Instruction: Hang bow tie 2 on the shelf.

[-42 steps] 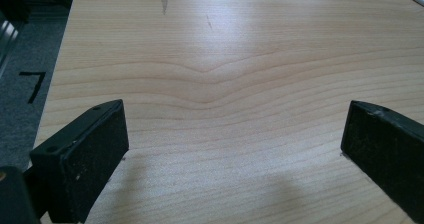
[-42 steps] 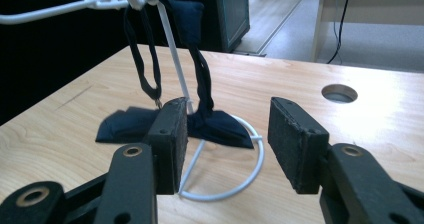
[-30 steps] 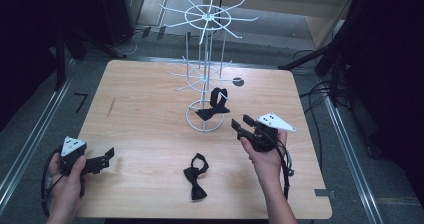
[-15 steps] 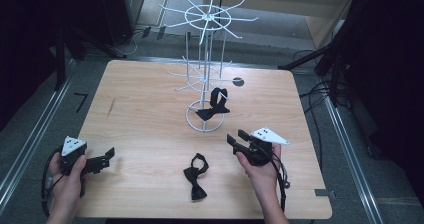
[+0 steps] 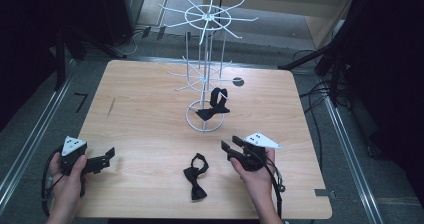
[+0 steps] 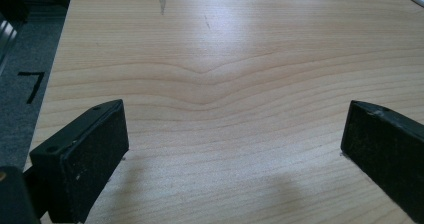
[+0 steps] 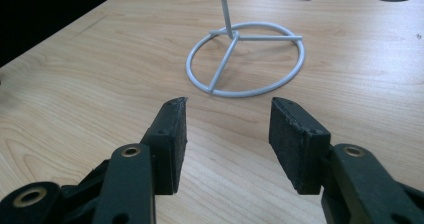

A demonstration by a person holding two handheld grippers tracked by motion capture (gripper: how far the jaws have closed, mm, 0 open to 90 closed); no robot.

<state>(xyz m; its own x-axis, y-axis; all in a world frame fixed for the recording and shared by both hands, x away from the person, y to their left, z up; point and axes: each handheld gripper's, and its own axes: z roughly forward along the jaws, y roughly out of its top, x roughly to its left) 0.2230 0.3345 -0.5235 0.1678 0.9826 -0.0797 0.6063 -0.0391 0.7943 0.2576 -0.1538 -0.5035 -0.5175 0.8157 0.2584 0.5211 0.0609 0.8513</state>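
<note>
A person works two hand-held grippers over a pale wooden table (image 5: pixel 150 94), where a white wire display stand (image 5: pixel 205 74) rises at about 12 o'clock from the table's centre. One black bow tie (image 5: pixel 214 104) hangs on the stand's lower arms, drooping over its ring base (image 7: pixel 245 59). A second black bow tie (image 5: pixel 194 176) lies flat on the wood at 6 o'clock from the stand, near the table's front edge. The right gripper (image 5: pixel 228 148), held at 3 o'clock just beside that loose tie and apart from it, has its jaws half spread and empty, pointing toward the ring base in the right gripper view. The left gripper (image 5: pixel 106 157), at 9 o'clock and well apart from the tie, rests low over bare wood, its jaws released wide and grasping nothing.
</note>
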